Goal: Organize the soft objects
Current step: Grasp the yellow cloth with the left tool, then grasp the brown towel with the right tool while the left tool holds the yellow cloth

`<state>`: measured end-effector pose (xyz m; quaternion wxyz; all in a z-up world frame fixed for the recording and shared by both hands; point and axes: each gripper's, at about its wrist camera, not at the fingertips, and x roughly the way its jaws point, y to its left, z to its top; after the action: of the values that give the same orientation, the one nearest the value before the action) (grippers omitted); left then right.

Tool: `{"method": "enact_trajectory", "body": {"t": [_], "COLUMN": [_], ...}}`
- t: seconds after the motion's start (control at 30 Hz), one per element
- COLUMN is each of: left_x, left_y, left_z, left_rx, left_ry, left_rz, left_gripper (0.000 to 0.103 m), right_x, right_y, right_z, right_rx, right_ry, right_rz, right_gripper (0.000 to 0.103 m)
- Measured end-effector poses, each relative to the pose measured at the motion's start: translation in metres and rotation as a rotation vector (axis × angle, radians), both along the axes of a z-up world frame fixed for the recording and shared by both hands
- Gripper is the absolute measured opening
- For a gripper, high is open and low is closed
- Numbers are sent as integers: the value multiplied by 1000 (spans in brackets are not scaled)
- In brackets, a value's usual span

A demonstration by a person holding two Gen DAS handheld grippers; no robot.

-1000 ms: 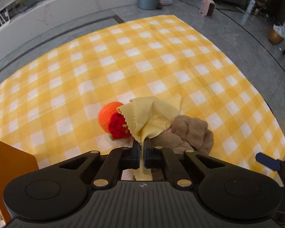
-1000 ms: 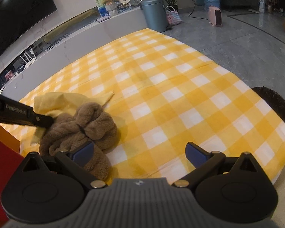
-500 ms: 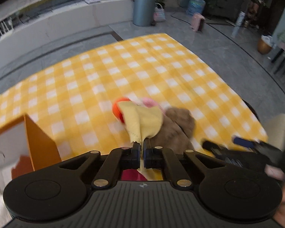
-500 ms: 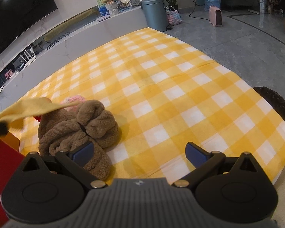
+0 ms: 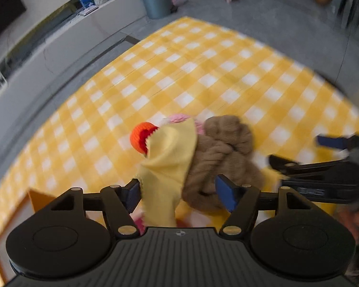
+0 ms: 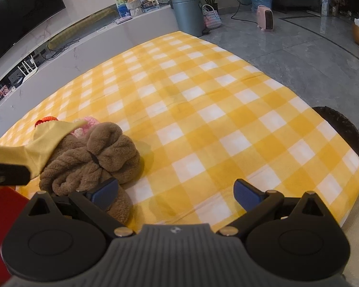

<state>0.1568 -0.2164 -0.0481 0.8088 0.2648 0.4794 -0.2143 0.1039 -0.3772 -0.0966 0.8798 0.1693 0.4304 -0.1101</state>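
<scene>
The left gripper's (image 5: 179, 195) fingers (image 5: 131, 195) have just been opening and now stand wide apart, with the yellow cloth (image 5: 168, 160) hanging loose between them; it brushes close to the left-hand finger, but neither pad presses on it. The cloth's top edge drapes against the pile behind it and its lower end drops out of sight behind the gripper body. This view is blurred.

The right gripper's (image 6: 177, 192) fingers (image 6: 104, 190) are spread wide with nothing between them, and hover low over the checked desk (image 6: 203, 110). Its left finger sits right in front of the brown plush (image 6: 93, 160); whether it touches is unclear.

The plush lies bundled on the near left part of the desk. Behind it, touching, sit a pink knit item (image 6: 87, 125) and an orange-and-red knit ball (image 5: 141, 136). An orange box (image 5: 37, 197) edge shows at the lower left of the left view, and a red surface (image 6: 2, 215) at the lower left of the right view.
</scene>
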Motion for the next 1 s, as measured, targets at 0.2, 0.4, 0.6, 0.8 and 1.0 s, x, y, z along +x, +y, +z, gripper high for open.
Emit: {"method": "enact_trajectory", "body": {"t": [0.2, 0.4, 0.6, 0.8, 1.0], "left_x": [41, 65, 64, 52, 35], "left_y": [-9, 4, 15, 18, 26], "left_z": [-28, -31, -23, -1, 19], "left_rx": [27, -118, -195, -195, -211], "left_ry": [114, 251, 279, 194, 124], "left_rz": [39, 105, 151, 155, 164], "left_gripper": [79, 54, 29, 4, 3], "right_x": [0, 0, 0, 1, 8], "right_y": [-1, 0, 3, 16, 47], "right_z": [-1, -1, -2, 3, 7], "right_rx": [4, 1, -24, -40, -67], "right_ry": [-2, 1, 15, -35, -106], "right_rz": [4, 5, 2, 88, 240], "right_gripper": [100, 100, 100, 100, 100]}}
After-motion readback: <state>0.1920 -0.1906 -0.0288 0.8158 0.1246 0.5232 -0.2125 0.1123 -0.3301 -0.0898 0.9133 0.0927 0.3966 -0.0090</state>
